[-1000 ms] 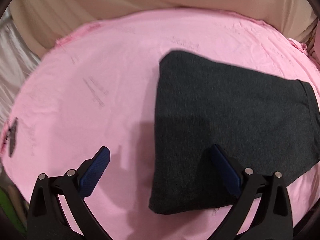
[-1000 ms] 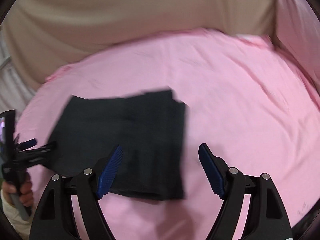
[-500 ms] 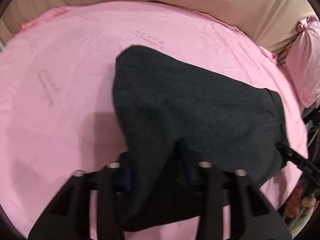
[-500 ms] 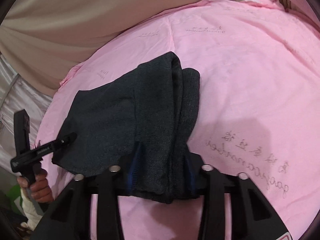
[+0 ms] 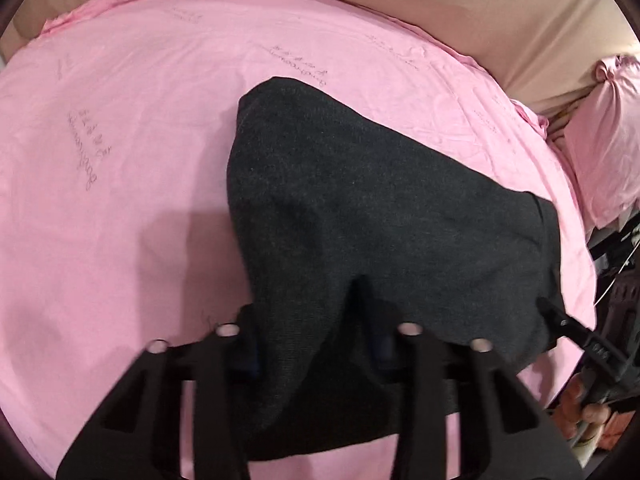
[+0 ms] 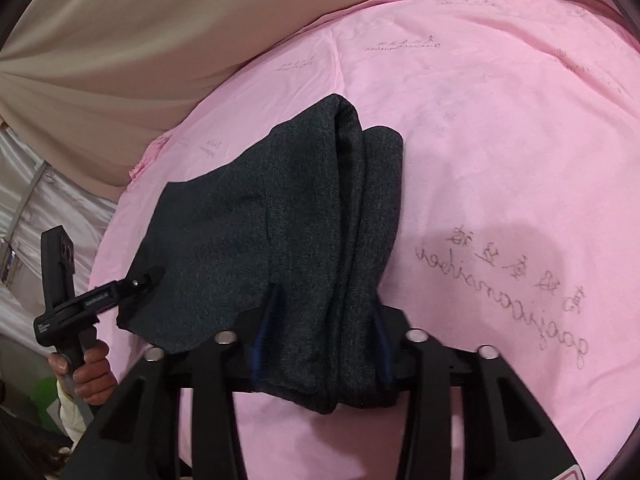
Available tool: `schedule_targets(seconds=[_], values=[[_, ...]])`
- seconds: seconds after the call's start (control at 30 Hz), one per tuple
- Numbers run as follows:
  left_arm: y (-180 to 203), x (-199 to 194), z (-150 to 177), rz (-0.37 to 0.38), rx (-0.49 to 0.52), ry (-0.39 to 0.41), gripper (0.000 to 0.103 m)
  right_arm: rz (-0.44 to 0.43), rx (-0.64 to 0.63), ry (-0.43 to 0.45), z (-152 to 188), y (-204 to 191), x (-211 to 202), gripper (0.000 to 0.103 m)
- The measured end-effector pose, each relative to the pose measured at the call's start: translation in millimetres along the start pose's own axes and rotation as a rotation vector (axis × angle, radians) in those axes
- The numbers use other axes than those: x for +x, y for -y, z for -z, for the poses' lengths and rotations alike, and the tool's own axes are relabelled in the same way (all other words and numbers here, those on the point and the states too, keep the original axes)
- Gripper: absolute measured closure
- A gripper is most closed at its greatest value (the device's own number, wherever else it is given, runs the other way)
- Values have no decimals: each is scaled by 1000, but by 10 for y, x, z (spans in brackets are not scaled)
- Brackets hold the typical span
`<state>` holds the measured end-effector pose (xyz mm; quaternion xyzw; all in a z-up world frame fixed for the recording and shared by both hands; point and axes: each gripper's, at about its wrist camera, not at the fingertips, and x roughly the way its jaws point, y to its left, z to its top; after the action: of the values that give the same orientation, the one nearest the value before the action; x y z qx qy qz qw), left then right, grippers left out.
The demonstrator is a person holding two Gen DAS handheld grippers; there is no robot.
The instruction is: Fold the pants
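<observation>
Dark grey folded pants (image 5: 380, 208) lie on a pink sheet (image 5: 120, 160). My left gripper (image 5: 312, 344) is shut on the near left edge of the pants, cloth bunched between its blue pads. My right gripper (image 6: 320, 344) is shut on the near right end of the pants (image 6: 300, 220), where several folded layers stack. The left gripper also shows in the right wrist view (image 6: 136, 280), at the pants' left corner. The right gripper shows in the left wrist view (image 5: 560, 320), at the right edge.
The pink sheet (image 6: 500, 140) carries printed script and covers a bed. A beige cover (image 6: 160, 40) lies beyond it. A pink pillow (image 5: 608, 140) is at the far right in the left wrist view. The person's hand (image 6: 88, 372) holds the left gripper's handle.
Both grippers were open above the pants a second ago. They came down and shut on opposite near ends of the pants, and the cloth edges now rise slightly.
</observation>
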<state>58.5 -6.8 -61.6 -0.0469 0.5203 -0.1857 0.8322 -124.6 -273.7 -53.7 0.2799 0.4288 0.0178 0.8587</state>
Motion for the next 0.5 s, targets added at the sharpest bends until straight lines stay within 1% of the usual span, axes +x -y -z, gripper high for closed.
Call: schedule_targets(seconds=[0.03, 0.1, 0.2, 0.27, 0.3, 0.33, 0.5], values=[[12, -54, -6, -12, 13, 7, 80, 13, -15, 9, 4, -39, -33, 75], [104, -182, 5, -48, 42, 34, 81, 51, -58, 28, 9, -179, -122, 77], [221, -413, 89, -85, 85, 80, 83, 72, -90, 46, 15, -322, -260, 77], [324, -530, 105, -108, 118, 109, 84, 77, -109, 59, 39, -403, -362, 78], [365, -601, 138, -124, 136, 127, 89, 80, -119, 69, 62, -461, -410, 78], [404, -654, 154, -138, 146, 140, 91, 79, -131, 78, 90, -519, -464, 79], [500, -978, 314, -173, 175, 191, 91, 82, -166, 108, 219, -688, -670, 80]])
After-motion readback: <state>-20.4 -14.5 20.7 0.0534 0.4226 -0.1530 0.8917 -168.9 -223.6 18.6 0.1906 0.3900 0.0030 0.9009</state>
